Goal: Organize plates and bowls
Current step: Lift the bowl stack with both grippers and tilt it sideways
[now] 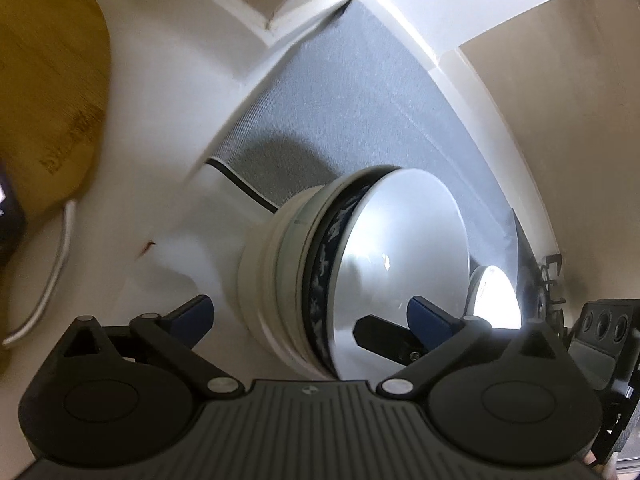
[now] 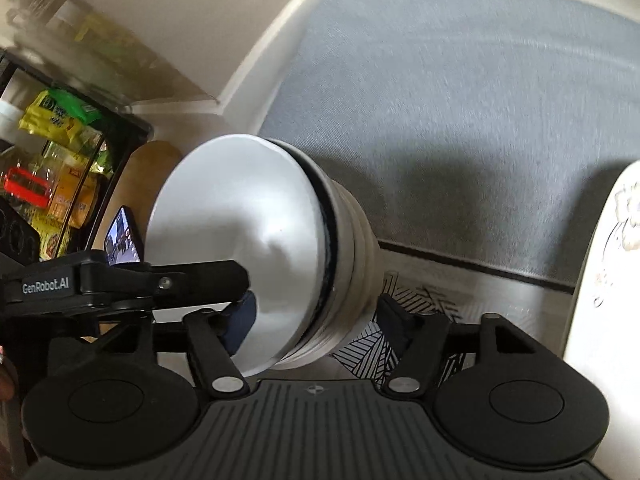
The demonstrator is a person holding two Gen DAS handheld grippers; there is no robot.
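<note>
A stack of nested white bowls, one with a dark blue patterned rim, stands where the grey mat meets the white counter. My left gripper is open wide and straddles the near wall of the stack, one pad outside and apart from it, the other inside the top bowl. A black finger of the right gripper also reaches into that bowl. In the right wrist view the bowl stack sits between the fingers of my right gripper, which is open. One finger of the left gripper crosses in from the left.
A wooden board and a white cable lie at the left. A smaller white dish sits right of the stack. A white floral dish, a striped black-and-white mat, a phone and a shelf of packets surround it.
</note>
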